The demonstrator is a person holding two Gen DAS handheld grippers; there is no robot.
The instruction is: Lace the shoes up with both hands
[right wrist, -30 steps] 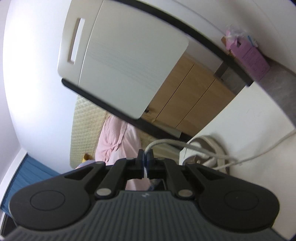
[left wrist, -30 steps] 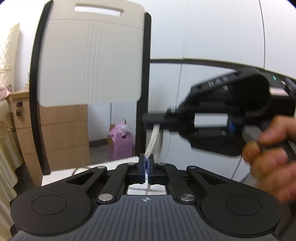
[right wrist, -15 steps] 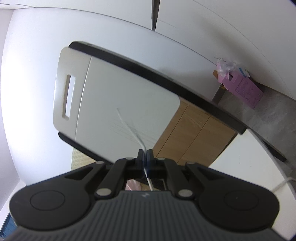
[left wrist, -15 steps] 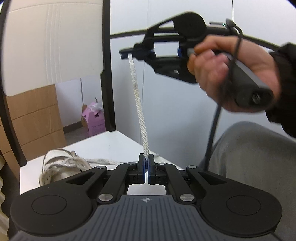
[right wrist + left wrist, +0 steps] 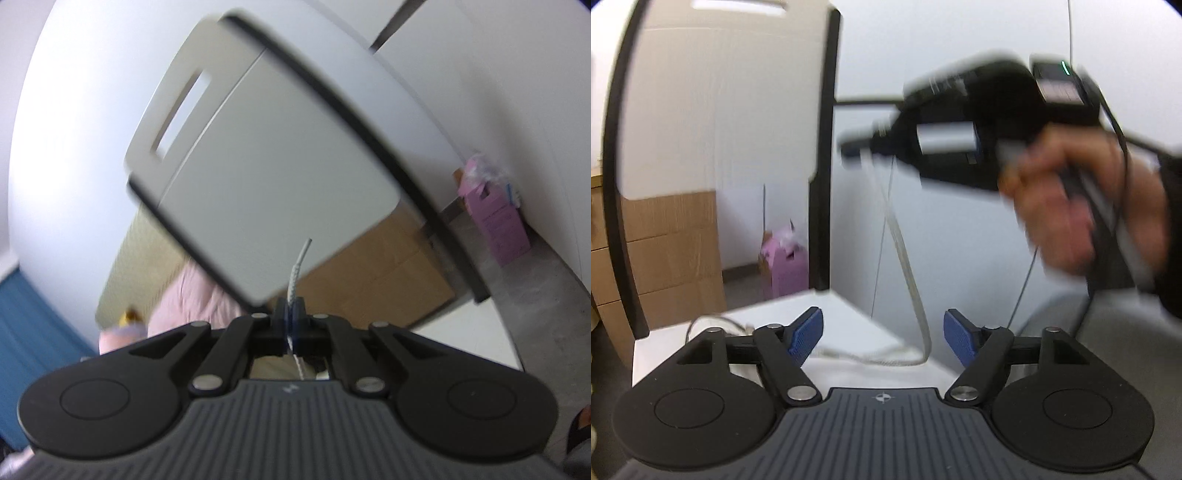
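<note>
My left gripper [image 5: 882, 334] stands open, its blue pads [image 5: 807, 334] wide apart with nothing between them. A white shoelace [image 5: 905, 258] hangs down in front of it, loops near the table [image 5: 846, 314] and runs left. The lace's upper end is pinched by my right gripper [image 5: 855, 151], blurred, held high by a hand [image 5: 1082, 206]. In the right wrist view my right gripper [image 5: 293, 314] is shut on the shoelace [image 5: 298, 269], whose tip sticks out past the fingers. The shoe itself is hidden behind my left gripper.
A white chair back [image 5: 716, 99] with a black frame stands beyond the table. Wooden cabinets [image 5: 668, 258] and a pink box [image 5: 785, 267] sit on the floor behind. A grey trouser leg [image 5: 1108, 321] is at the right.
My left gripper has opened and let go of the shoelace, which now hangs slack from my right gripper. The right gripper came down and tilted, still shut on the lace.
</note>
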